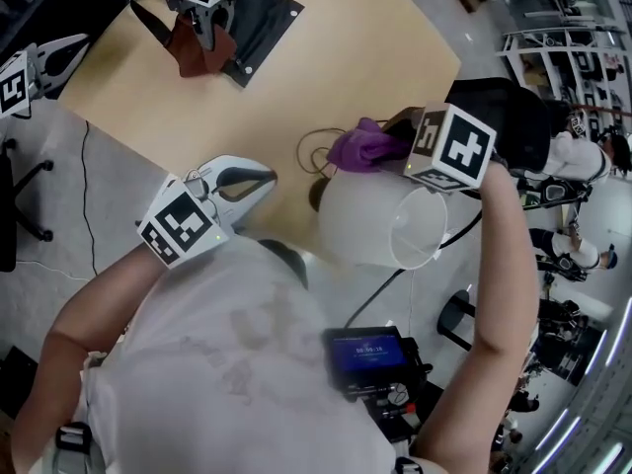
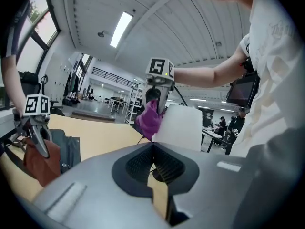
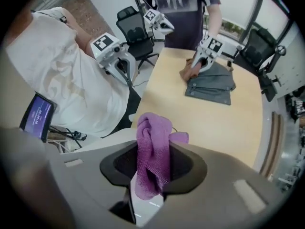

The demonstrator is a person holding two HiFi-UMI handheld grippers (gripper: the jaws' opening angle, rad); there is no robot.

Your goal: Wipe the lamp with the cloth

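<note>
A pale wooden table point(image 1: 336, 57) stands in a large hall with a ribbed white ceiling and strip lights. A white-shaded lamp point(image 1: 370, 220) sits at the table's near edge, and folded dark grey fabric point(image 1: 259, 13) lies at the far end. The right gripper point(image 3: 151, 173) clamps a purple cloth point(image 1: 357, 148) at the top of the lamp's shade, while the left gripper point(image 1: 259, 178) hovers just beside the lamp, jaws closed on nothing.

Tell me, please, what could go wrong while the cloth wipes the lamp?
The left gripper holds nothing, so the right gripper pushing the purple cloth on the lamp could tip it; it seems to stand near the table edge. The loose cable beside it could also snag.
</note>
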